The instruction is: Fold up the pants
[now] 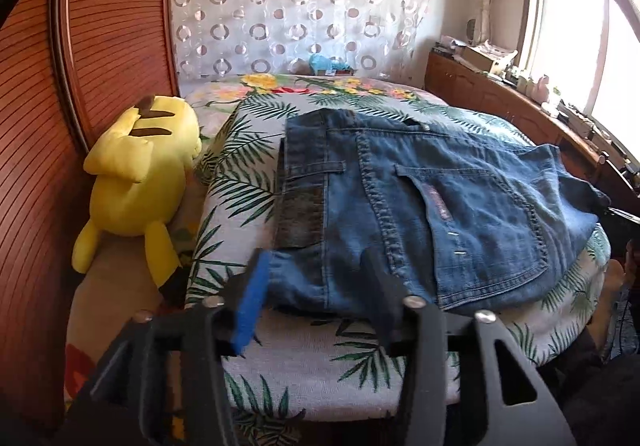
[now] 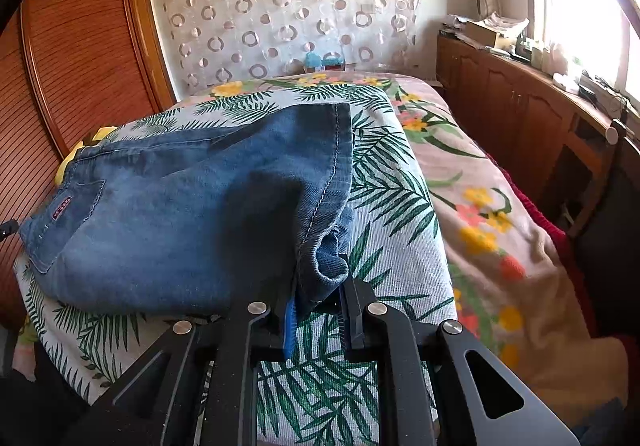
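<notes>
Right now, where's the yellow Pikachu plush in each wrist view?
Left wrist: Pikachu plush at left, lying between the wooden wardrobe and the folded jeans.
Right wrist: only a yellow sliver at far left, peeking from behind the jeans.
Shared landmark: circle-patterned curtain behind the bed.

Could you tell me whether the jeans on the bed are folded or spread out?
Folded: the jeans lie doubled, leg hems stacked at the right edge.

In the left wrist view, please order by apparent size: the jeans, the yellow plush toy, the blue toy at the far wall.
1. jeans, largest.
2. yellow plush toy.
3. blue toy, smallest, though its distance from the camera shrinks it.
</notes>
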{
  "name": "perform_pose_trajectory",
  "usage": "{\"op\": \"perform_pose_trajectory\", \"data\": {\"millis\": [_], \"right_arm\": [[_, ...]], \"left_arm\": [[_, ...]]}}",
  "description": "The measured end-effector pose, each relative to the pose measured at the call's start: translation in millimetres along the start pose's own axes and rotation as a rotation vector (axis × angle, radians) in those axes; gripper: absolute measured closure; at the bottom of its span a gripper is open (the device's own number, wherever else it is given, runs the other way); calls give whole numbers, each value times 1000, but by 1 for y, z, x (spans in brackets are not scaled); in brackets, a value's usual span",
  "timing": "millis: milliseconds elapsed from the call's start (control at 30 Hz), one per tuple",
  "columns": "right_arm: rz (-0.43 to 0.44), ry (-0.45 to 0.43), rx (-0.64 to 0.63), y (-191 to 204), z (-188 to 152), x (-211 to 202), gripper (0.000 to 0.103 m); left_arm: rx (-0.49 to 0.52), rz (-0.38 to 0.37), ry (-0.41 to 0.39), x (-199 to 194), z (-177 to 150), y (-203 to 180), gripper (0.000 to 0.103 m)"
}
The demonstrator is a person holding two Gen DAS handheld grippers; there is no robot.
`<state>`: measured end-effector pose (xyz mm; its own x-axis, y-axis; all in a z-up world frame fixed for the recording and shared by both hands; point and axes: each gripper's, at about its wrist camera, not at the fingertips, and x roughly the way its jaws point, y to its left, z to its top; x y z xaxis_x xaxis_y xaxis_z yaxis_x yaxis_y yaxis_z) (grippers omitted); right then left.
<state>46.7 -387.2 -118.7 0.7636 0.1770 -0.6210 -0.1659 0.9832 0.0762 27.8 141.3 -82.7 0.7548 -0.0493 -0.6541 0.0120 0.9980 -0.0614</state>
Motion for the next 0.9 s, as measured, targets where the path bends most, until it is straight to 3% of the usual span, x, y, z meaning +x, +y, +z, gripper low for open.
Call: {"op": "perform_pose_trajectory", "data": {"millis": [33,100,133,400,500,800,900], "right_arm": [[2,-2,-2,-2,-3,2,88],[1,0,-2,-2,-5,2,85],[0,4,-3,-3,-6,3,85],[10,0,-6,-2,-6,-3,84],[13,0,-8,-2,-6,-4,84],[12,-24,7,-5,-6,-12,77],[14,-25,15,-6,-6,-12,77]], "left_arm": [[5,-3,0,0,1,-2,50],[16,9,-4,1,2,-7,30],[20,6,-13,0,3,-11,26],[48,-63,-36,4,15,-39,13],[64,-73,-51,12,21,-54,1],[82,-157,-50,41,36,-94,1],[107,-151,-43,48,38,-109,1]]}}
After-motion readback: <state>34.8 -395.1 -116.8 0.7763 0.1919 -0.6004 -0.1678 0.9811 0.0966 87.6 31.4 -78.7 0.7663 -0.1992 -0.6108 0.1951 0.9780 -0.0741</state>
